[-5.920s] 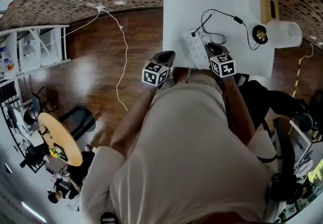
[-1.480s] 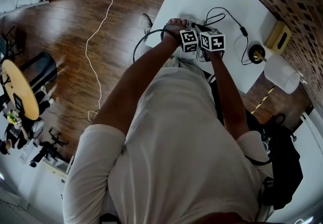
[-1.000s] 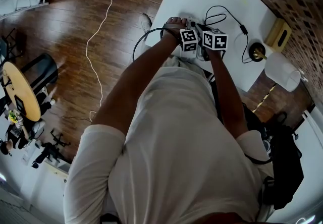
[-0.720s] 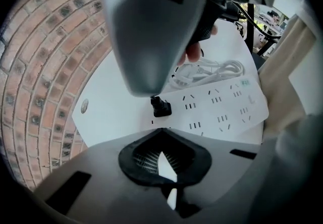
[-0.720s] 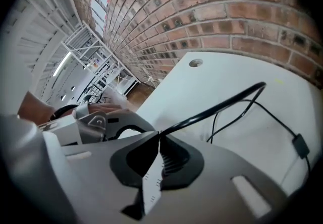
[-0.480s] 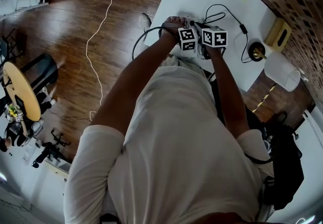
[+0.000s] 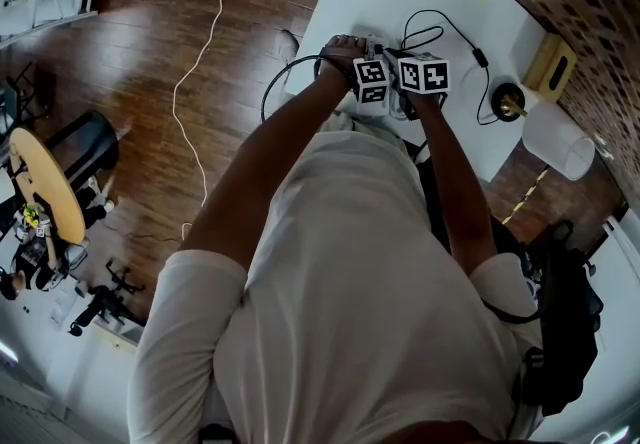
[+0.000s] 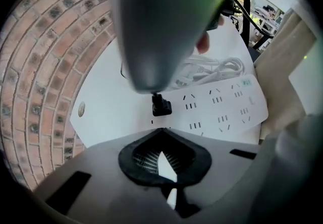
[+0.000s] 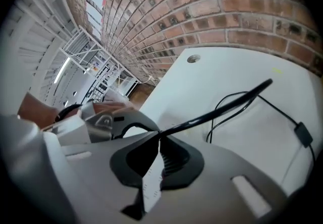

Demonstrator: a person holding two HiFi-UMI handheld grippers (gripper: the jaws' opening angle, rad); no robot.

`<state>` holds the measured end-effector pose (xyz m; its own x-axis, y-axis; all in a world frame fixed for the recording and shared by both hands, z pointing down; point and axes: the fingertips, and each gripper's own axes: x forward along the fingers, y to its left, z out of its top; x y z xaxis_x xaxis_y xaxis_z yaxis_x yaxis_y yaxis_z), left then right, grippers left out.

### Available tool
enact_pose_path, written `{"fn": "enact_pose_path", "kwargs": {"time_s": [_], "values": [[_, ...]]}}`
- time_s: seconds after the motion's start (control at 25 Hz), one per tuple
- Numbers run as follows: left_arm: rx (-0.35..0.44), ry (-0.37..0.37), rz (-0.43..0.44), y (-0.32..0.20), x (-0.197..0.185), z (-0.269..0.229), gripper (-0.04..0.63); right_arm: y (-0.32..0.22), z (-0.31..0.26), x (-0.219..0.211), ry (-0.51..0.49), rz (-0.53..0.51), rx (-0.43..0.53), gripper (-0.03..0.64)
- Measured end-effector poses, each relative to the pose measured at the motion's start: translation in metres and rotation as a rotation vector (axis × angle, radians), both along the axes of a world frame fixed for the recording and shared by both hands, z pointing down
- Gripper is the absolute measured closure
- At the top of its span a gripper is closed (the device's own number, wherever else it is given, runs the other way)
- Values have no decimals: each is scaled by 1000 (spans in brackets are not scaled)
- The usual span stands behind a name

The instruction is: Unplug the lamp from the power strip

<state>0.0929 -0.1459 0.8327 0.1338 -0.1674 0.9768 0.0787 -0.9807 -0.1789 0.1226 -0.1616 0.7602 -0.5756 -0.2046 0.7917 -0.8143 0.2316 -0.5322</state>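
left gripper (image 8: pixel 161 131): steeply down, fingers (image 8: pixel 108 167) together | right gripper (image 9: pixel 157 136): tilted down, fingers (image 9: pixel 222 160) closed | grippers adjacent

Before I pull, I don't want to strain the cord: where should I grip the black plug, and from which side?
Take the plug by its blocky body, fingers on opposite side faces, coming straight down from above: it stands upright in the power strip, so it should pull out vertically. Not the thin cable.

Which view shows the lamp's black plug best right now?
The left gripper view: the black plug stands upright on the white power strip, unobstructed. In the head view the marker cubes cover it. The right gripper view shows only the cord pinched in the right claw.
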Motion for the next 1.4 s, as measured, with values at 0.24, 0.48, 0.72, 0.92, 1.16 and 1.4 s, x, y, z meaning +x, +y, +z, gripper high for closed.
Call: {"fn": "enact_pose_path", "kwargs": {"time_s": [0.24, 0.48, 0.72, 0.92, 1.16, 1.4], "values": [[14, -15, 13, 0, -1, 1, 609, -6, -9, 2, -44, 16, -8, 609], [13, -24, 17, 0, -2, 1, 609, -13, -26, 33, -24, 103, 47, 607], [4, -10, -10, -2, -1, 1, 609, 11, -25, 56, 10, 63, 19, 604], [-84, 158, -184, -6, -10, -4, 592, 49, -19, 48, 18, 3, -53, 603], [-93, 485, -545, -12, -43, -63, 591, 77, -14, 35, 19, -61, -114, 600], [-184, 523, -718, 37, -93, -80, 591, 87, -2, 25, 111, -186, -104, 595]]}}
